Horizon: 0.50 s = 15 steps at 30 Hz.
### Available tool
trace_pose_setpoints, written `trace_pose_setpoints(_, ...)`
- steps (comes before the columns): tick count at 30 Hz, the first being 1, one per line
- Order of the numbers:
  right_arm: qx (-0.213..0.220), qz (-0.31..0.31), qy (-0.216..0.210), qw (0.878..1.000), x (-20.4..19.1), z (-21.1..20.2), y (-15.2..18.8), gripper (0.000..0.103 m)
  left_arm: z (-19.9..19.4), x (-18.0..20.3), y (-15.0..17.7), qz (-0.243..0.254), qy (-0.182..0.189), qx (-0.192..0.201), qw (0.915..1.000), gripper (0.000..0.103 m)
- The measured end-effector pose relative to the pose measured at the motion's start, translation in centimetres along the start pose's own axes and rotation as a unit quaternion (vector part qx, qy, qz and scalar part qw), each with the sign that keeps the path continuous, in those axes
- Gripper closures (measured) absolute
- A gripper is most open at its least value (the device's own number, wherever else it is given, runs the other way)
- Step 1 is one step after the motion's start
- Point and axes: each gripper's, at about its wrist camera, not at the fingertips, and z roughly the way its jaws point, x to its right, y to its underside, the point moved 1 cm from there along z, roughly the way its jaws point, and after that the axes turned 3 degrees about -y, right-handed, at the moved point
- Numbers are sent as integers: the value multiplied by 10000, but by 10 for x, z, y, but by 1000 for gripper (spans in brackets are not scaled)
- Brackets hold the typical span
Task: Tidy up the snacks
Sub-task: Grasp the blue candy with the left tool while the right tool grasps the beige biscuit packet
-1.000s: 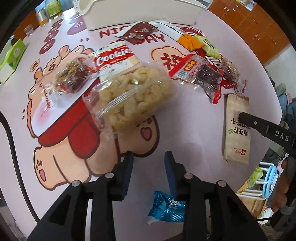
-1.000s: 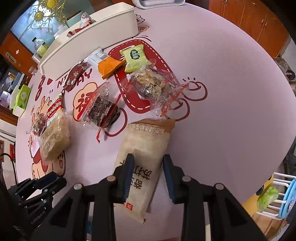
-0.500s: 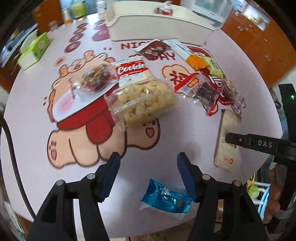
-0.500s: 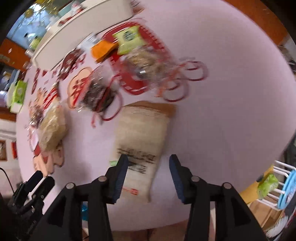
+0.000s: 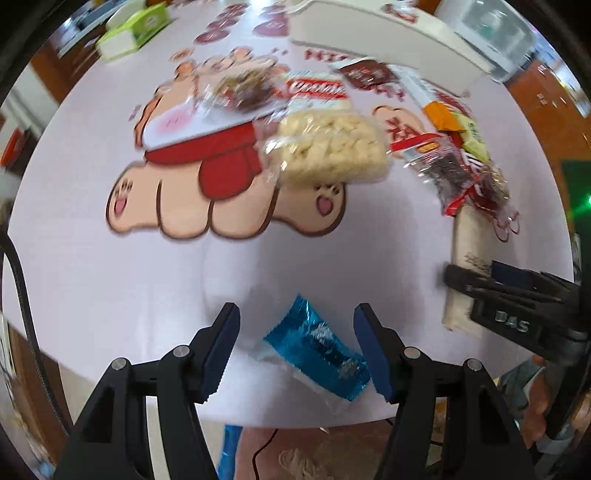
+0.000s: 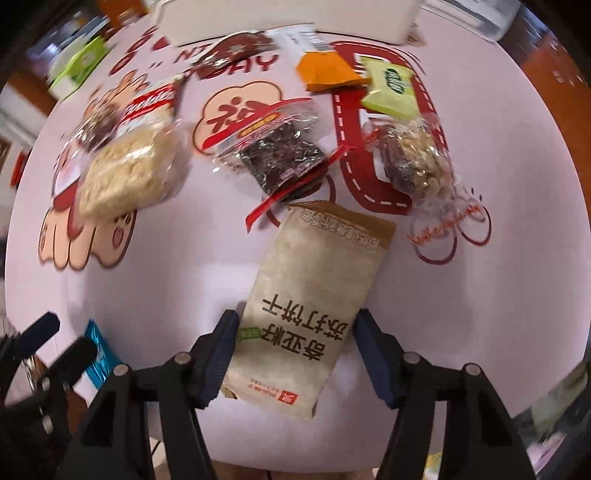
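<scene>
My left gripper (image 5: 295,332) is open, its fingers on either side of a blue foil snack packet (image 5: 317,354) lying near the table's front edge. My right gripper (image 6: 293,338) is open, straddling the near end of a tan cracker pack (image 6: 310,302) with dark lettering; that pack shows in the left wrist view (image 5: 469,266). Farther back lie a clear bag of pale puffs (image 5: 328,151), a cookie pack (image 5: 317,92), a dark snack bag (image 6: 280,158), a nut bag (image 6: 417,158), and orange (image 6: 327,72) and green (image 6: 391,88) packets.
A long white bin (image 5: 380,33) stands at the back of the round pink table (image 5: 110,280). A green tissue box (image 5: 129,33) sits at the far left. The table's front edge is just under both grippers. Wooden cabinets stand at the right.
Both grippers have opened wider and moved down and back toward the table's front edge. The blue packet now lies between the left fingers, the cracker pack between the right ones.
</scene>
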Motion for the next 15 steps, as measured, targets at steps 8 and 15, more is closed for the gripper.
trace_pose_setpoints(8, -8, -273, -157, 9995, 35, -5, 5, 41, 19, 3, 18, -591, -129, -371, 9975, 39)
trace_pose_setpoints(15, 10, -612, -410, 9973, 59, -12, 10, 41, 20, 15, 29, -918, -433, -457, 9938, 39)
